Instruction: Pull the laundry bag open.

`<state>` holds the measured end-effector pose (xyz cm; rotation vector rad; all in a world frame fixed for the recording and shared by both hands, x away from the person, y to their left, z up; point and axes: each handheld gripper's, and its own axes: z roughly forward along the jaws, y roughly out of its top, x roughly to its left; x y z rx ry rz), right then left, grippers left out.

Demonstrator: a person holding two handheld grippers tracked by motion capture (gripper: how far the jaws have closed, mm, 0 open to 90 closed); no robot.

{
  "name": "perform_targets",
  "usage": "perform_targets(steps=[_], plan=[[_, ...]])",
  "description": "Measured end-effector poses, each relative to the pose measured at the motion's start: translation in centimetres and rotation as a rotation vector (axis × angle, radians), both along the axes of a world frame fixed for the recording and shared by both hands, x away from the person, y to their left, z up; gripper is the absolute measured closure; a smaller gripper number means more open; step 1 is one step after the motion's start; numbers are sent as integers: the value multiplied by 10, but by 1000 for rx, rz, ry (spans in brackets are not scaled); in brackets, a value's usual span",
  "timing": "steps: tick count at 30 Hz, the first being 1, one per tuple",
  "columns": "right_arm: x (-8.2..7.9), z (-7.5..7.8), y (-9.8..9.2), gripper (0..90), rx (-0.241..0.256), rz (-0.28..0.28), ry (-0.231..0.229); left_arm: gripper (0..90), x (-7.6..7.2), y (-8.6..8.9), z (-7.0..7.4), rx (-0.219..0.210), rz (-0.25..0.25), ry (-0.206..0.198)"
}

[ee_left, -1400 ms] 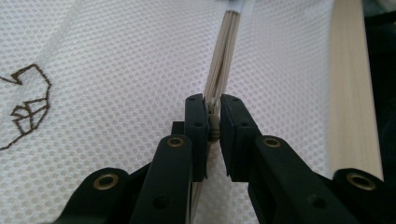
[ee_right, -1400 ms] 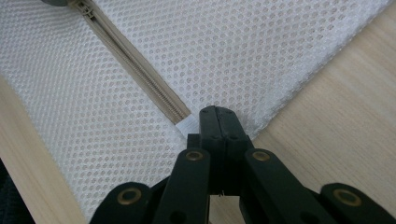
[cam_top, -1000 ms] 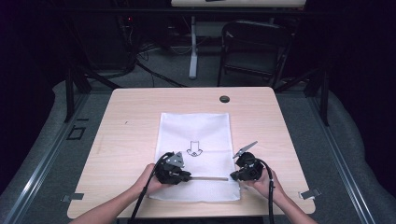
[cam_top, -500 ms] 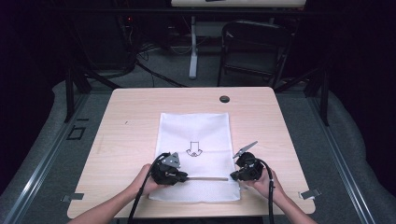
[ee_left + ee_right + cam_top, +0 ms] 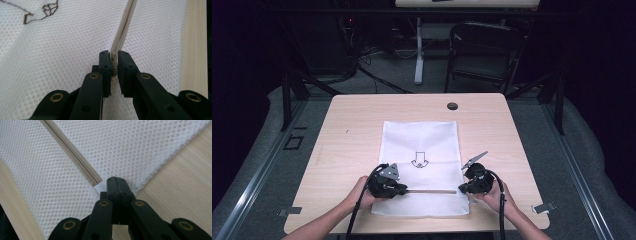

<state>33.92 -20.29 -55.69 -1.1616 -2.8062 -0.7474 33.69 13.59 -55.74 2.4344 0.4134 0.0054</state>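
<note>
Both my grippers pinch a white mesh bag at its zipper on the table.

My left gripper holds its jaws narrow, clamped on the zipper pull; the zipper runs straight ahead of its tips, and a printed arrow lies ahead to its left. My right gripper is pressed closed on the bag's cloth at the zipper's end, the teeth running off ahead to its left and bare table wood to its right. From the high view, the left gripper and right gripper face each other along the zipper line, near the bag's edge closest to me.
</note>
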Motion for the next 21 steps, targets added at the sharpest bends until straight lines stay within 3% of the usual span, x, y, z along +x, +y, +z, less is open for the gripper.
perform_targets(steps=[2, 5, 8, 21], plan=[[0, 0, 1, 900, 15, -6, 11, 820, -2, 6, 1, -19, 11, 13], [0, 0, 1, 900, 12, -8, 12, 820, -4, 4, 4, -2, -4, -7], [0, 0, 1, 900, 17, -8, 10, 820, -3, 7, 3, -18, 8, 10], [-1, 0, 1, 900, 14, -10, 6, 821, -6, 10, 5, 4, -7, -12]])
